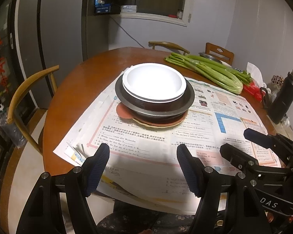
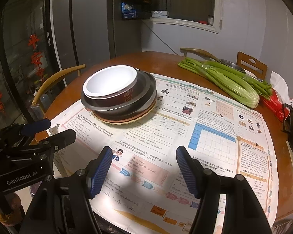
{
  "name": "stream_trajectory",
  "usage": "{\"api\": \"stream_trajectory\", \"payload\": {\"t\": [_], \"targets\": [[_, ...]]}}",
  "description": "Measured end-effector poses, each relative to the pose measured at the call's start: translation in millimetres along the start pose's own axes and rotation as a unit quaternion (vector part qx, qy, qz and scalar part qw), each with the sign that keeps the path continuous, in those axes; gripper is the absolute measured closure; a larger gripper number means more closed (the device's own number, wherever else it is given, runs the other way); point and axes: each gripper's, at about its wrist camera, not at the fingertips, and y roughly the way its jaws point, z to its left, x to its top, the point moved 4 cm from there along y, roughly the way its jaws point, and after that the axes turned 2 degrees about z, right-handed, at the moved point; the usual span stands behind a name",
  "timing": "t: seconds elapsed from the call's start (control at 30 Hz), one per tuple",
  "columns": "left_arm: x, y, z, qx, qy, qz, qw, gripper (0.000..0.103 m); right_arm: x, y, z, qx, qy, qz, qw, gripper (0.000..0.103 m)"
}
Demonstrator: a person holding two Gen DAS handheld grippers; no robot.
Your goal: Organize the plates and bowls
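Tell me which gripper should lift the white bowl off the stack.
Left, probably. The white bowl sits straight ahead of the open left gripper; from the open right gripper the stack lies off to the left. Neither holds anything.

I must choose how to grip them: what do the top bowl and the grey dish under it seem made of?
Top bowl: probably glazed ceramic or melamine, with a glossy white inside and a dark red printed outside. Grey dish: likely metal, with a thin rim and dull sheen.

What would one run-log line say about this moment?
stack: white bowl on top, on newspaper | left gripper: open, empty | right gripper: open, empty | celery: untouched
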Motion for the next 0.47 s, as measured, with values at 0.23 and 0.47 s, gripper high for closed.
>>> {"api": "stream_trajectory", "payload": {"t": [0.23, 0.47], "targets": [[-0.3, 2.2, -1.0, -0.001, 0.002, 0.005, 1.0000, 0.030, -0.3, -1.2, -5.0, -0.001, 0.006, -0.001, 1.000, 0.036], [28.9, 3.5, 18.6, -0.024, -0.006, 0.000, 0.9997, 0.030, 6.1, -7.5, -35.2, 0.042, 0.035, -0.004, 0.999, 0.036]]}}
